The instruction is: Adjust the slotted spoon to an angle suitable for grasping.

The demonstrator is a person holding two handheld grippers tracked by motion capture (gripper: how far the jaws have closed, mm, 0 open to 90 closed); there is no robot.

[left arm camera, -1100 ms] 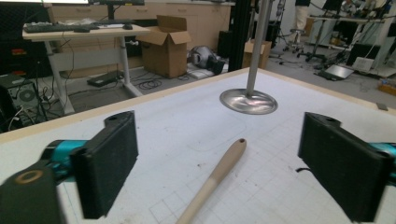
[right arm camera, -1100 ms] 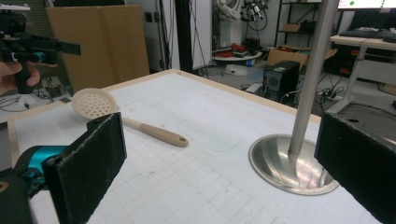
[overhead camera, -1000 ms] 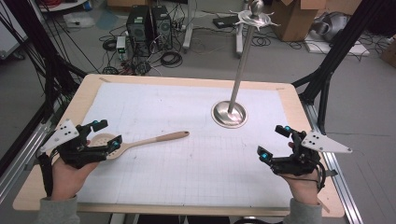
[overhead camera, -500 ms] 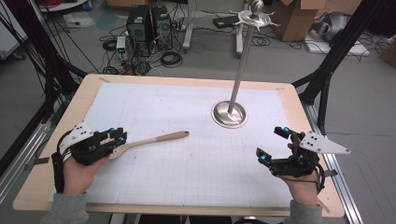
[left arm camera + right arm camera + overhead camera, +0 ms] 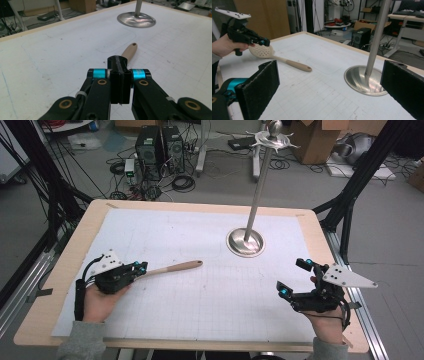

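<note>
A beige wooden-handled slotted spoon (image 5: 175, 267) lies on the white gridded mat (image 5: 200, 305) at the left, handle pointing right. My left gripper (image 5: 142, 267) has just been closing and is now shut on the spoon's perforated head (image 5: 260, 51). In the left gripper view the pads (image 5: 117, 75) meet, and the handle (image 5: 129, 51) sticks out beyond them. My right gripper (image 5: 294, 278) rests near the right front of the table, open, with nothing between its pads (image 5: 259, 87). It faces the steel stand's round base (image 5: 362, 80).
A tall metal pole stand (image 5: 245, 241) rises from the mat right of centre, with hooked arms at its top (image 5: 272, 139). The wooden table edge (image 5: 65, 270) frames the mat. Computers, cables and boxes cover the floor beyond the far edge.
My left gripper has moved right and down over the spoon's head, and its jaws have gone from open to shut. The spoon has stayed in place. The right gripper has kept still.
</note>
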